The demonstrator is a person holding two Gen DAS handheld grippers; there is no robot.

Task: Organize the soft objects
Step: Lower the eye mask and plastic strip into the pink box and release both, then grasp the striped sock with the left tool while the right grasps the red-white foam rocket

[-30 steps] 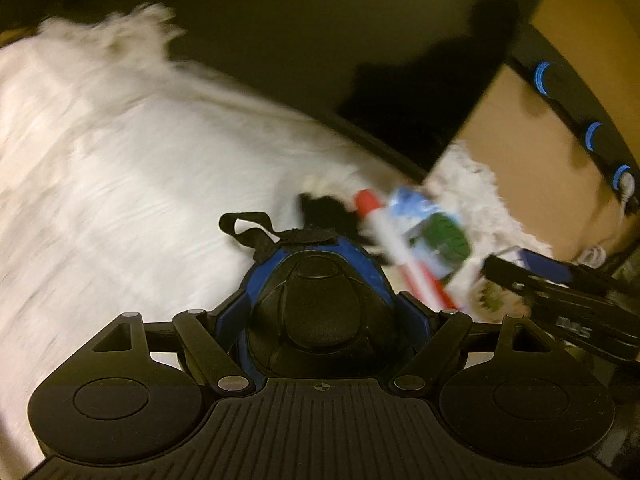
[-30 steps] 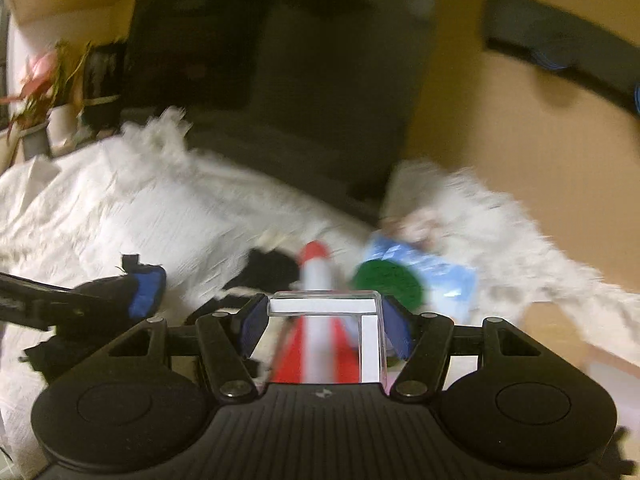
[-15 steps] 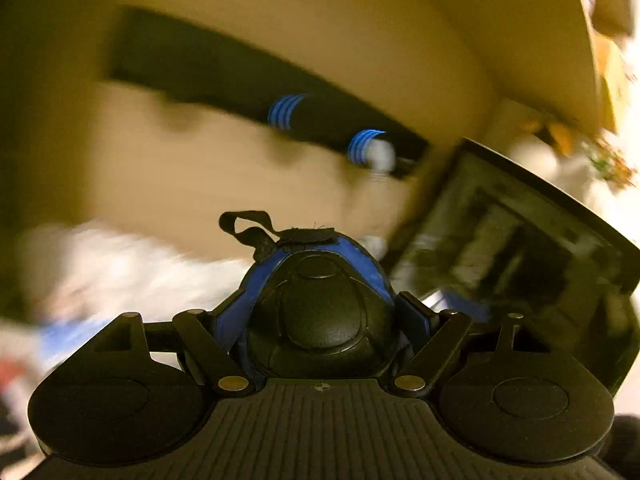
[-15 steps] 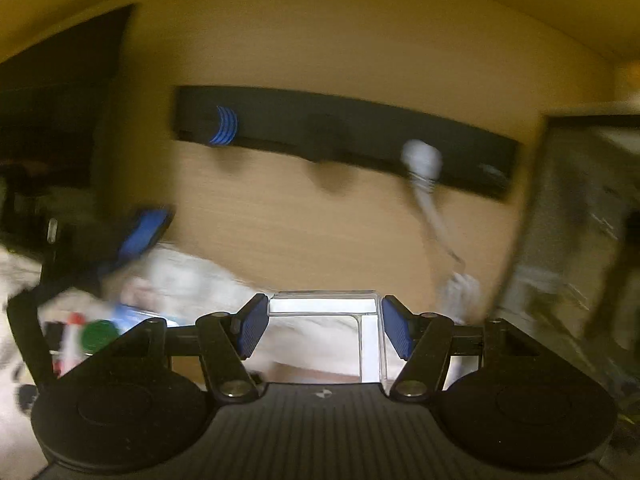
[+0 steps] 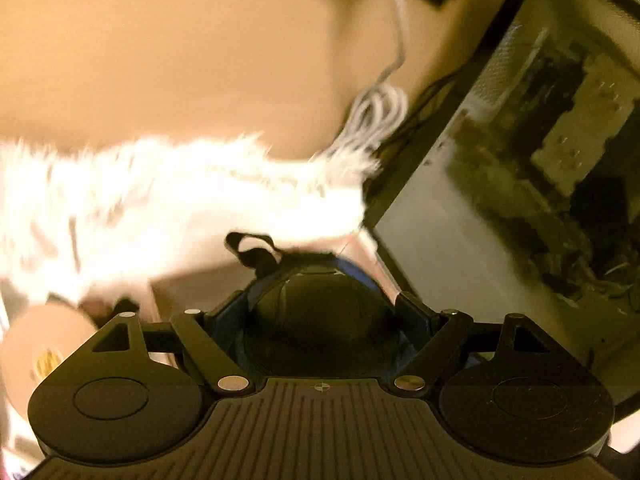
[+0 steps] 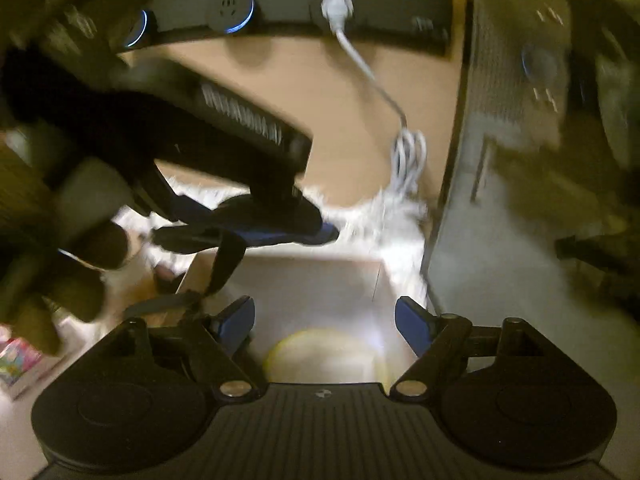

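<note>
My left gripper [image 5: 320,308] is shut on a black eye mask with blue trim [image 5: 320,320]; its strap loop [image 5: 250,246] sticks out ahead. In the right wrist view the left gripper [image 6: 280,216] holds the mask [image 6: 256,226] above a clear plastic box [image 6: 320,280]. My right gripper [image 6: 324,320] is shut on that clear box's near wall, its blue pads [image 6: 412,320] on either side. A fluffy white rug [image 5: 160,200] lies beyond, blurred.
A glass-sided black case [image 5: 520,160] stands to the right. A wooden wall carries a black socket strip [image 6: 304,4] with a white plug and coiled cable [image 6: 408,152]. A colourful packet [image 6: 16,360] lies at the lower left.
Both grippers have swung away from the white cover with the toys toward the wall and the case, carrying the mask and the box. The left gripper now hangs over the box.
</note>
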